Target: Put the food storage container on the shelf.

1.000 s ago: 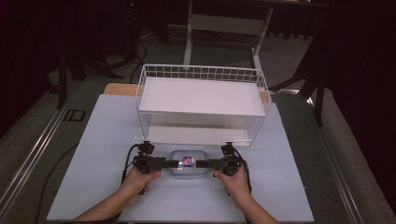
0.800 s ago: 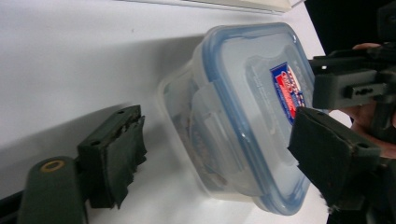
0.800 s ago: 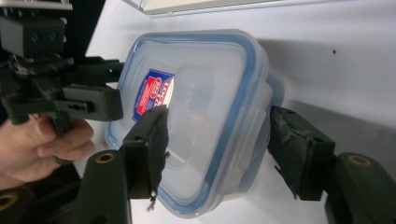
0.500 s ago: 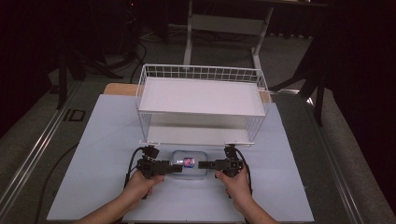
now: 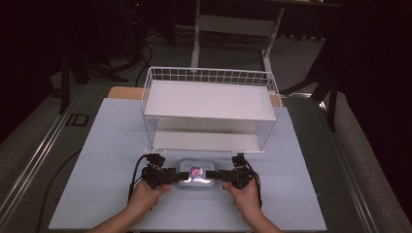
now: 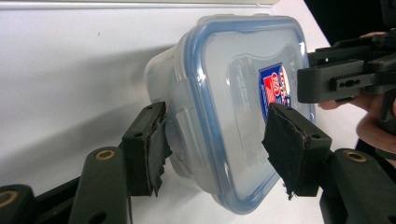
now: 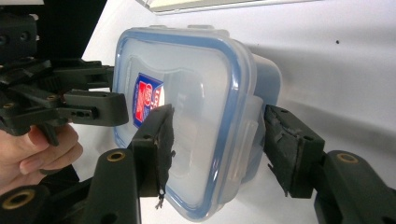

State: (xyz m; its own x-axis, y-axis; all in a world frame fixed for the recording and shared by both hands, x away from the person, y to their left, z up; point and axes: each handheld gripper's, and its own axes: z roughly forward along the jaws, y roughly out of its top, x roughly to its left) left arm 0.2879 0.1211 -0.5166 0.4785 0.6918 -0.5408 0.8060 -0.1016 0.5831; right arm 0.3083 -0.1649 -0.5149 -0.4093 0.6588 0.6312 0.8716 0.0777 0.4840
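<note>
A clear plastic food container point(image 5: 196, 174) with a blue-rimmed lid and a red and blue label sits low on the pale table mat point(image 5: 97, 170), in front of the wire rack. My left gripper point(image 5: 171, 176) grips its left end. In the left gripper view its jaws point(image 6: 219, 144) have just been closing, with one pad point(image 6: 154, 154) against the wall by the clip and the other on the lid. My right gripper point(image 5: 219, 174) has also been closing and holds the opposite end, its pads point(image 7: 161, 140) pressing lid and base. Whether the container is off the mat I cannot tell.
A white two-tier wire rack point(image 5: 209, 111) stands just behind the container, its lower shelf open toward me. Cables trail from both grippers beside the hands. The mat ends at the table's near edge just below my forearms; dark floor and stand legs lie beyond.
Both grippers have closed in on the container's ends, the left one more. Hands and container have shifted slightly toward the near edge.
</note>
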